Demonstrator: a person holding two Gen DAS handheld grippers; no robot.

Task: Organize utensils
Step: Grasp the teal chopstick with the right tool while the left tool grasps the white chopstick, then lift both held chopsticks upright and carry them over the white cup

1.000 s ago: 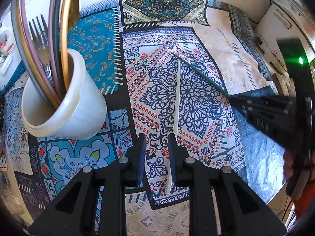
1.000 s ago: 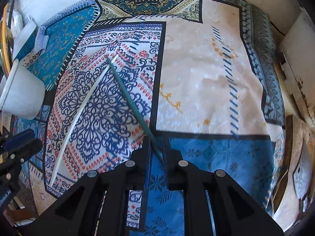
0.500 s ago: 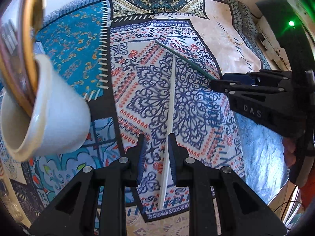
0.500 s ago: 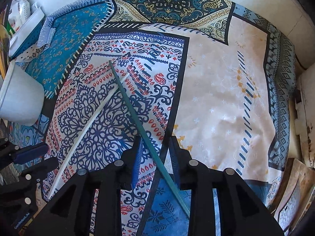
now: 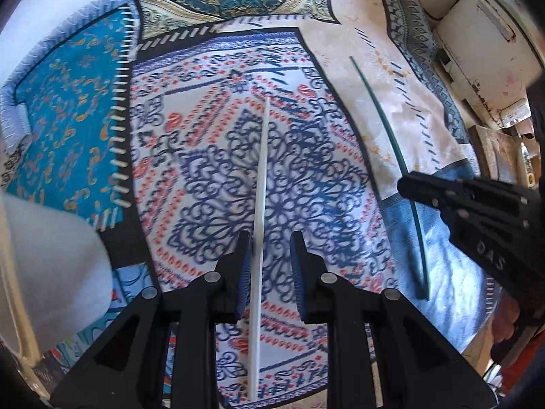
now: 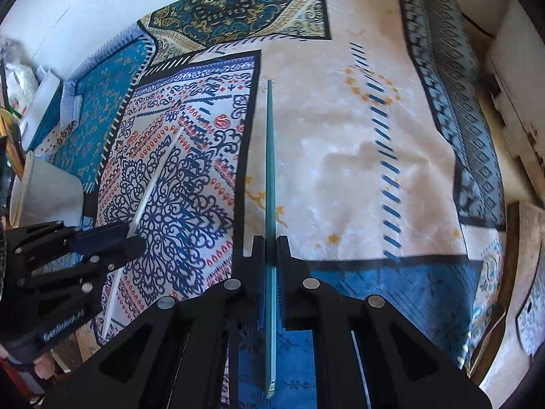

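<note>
The right gripper (image 6: pixel 270 266) points straight up the frame, its jaws clamped on the green chopstick (image 6: pixel 270 170), which runs from frame bottom toward centre top. The left gripper (image 5: pixel 270 266) hangs over the patterned cloth (image 5: pixel 211 156), jaws parted. The white chopstick (image 5: pixel 260 204) lies between them. At left, the white cup (image 6: pixel 44 191) holds utensils, barely visible.

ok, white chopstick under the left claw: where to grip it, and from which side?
Grip the white chopstick on the thicker near part of its shaft, coming straight down from above. It lies flat on the patterned cloth, lengthwise between the fingers of the open left claw, so they would close across its width. Its far end tapers thin.
</note>
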